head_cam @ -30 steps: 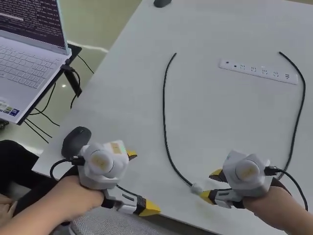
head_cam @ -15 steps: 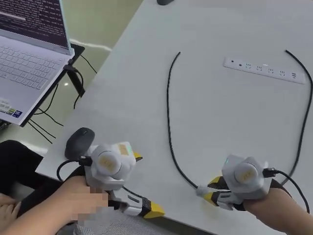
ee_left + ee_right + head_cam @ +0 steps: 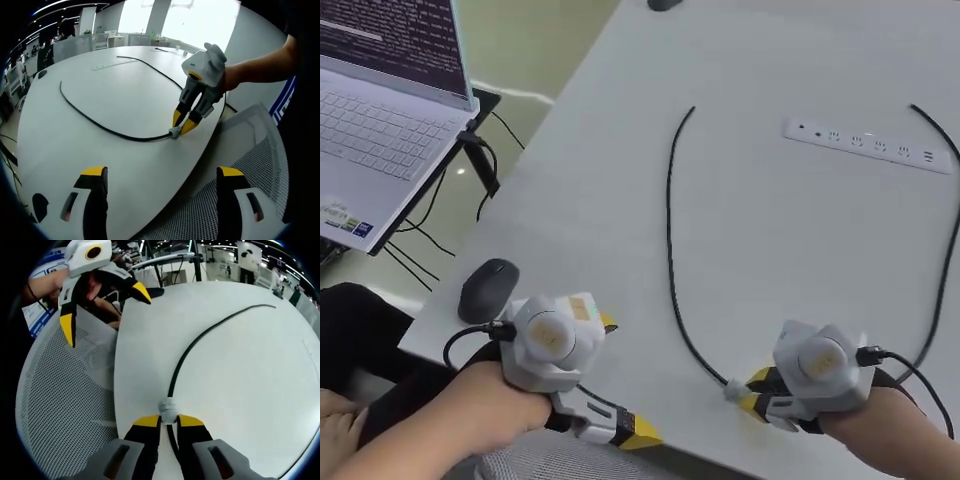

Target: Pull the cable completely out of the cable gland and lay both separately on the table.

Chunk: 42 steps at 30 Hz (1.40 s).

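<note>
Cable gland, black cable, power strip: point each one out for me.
Cable gland (image 3: 168, 408), right gripper view, on its pale body.
Black cable (image 3: 669, 220), head view, midway along its length.
Power strip (image 3: 868, 146), head view, middle of its top face.

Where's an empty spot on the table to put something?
The big bare patch lies between the black cable and the power strip. Another lies left of the cable, beyond the mouse. It's crowded at the near edge, where the right gripper holds the cable gland.
</note>
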Each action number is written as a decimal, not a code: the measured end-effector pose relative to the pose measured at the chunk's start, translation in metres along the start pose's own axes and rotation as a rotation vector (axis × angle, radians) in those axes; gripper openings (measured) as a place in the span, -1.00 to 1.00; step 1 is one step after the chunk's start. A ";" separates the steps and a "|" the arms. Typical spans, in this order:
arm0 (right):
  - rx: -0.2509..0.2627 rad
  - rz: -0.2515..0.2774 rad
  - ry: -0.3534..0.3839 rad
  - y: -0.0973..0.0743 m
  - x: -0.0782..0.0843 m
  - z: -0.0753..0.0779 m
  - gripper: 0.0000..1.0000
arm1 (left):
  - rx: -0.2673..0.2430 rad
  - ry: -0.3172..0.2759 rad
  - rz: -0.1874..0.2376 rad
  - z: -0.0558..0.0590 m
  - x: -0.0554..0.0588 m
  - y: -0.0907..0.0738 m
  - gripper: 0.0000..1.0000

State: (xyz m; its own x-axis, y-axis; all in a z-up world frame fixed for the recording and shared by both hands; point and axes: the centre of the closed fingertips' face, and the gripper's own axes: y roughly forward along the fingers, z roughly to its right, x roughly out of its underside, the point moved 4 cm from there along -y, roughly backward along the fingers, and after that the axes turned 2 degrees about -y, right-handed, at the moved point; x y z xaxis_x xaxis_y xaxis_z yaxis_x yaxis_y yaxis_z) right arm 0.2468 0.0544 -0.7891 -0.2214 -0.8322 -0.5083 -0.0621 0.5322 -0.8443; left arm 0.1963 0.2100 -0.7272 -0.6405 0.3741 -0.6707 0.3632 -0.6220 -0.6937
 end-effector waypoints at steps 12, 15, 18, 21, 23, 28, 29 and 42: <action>0.007 0.019 0.017 -0.012 -0.004 -0.003 -0.88 | 0.001 -0.008 0.025 0.007 -0.007 0.002 0.78; 0.001 0.026 0.019 -0.017 -0.006 -0.005 -0.88 | 0.007 0.000 0.028 0.011 -0.010 0.003 0.78; 0.002 0.032 0.019 -0.023 -0.007 -0.007 -0.88 | 0.008 0.008 0.031 0.014 -0.014 0.005 0.78; -0.002 0.042 0.010 -0.030 -0.011 -0.012 -0.88 | 0.019 0.010 0.050 0.020 -0.021 0.005 0.77; -0.003 0.048 0.001 -0.034 -0.013 -0.015 -0.88 | 0.025 0.018 0.057 0.023 -0.025 0.007 0.76; 0.004 0.059 -0.017 -0.046 -0.016 -0.021 -0.88 | 0.047 0.034 0.064 0.033 -0.036 0.013 0.73; 0.005 0.062 -0.018 -0.049 -0.016 -0.021 -0.88 | 0.049 0.037 0.065 0.035 -0.038 0.014 0.72; -0.016 0.073 -0.088 -0.080 -0.021 -0.032 -0.88 | 0.121 0.135 0.113 0.063 -0.067 0.026 0.63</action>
State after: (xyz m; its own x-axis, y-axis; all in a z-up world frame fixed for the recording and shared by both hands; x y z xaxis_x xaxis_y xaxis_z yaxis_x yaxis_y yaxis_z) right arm 0.2251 0.0341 -0.7055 -0.1398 -0.8010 -0.5822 -0.0649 0.5941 -0.8018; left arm 0.2057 0.1256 -0.6839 -0.5008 0.3806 -0.7774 0.3389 -0.7403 -0.5807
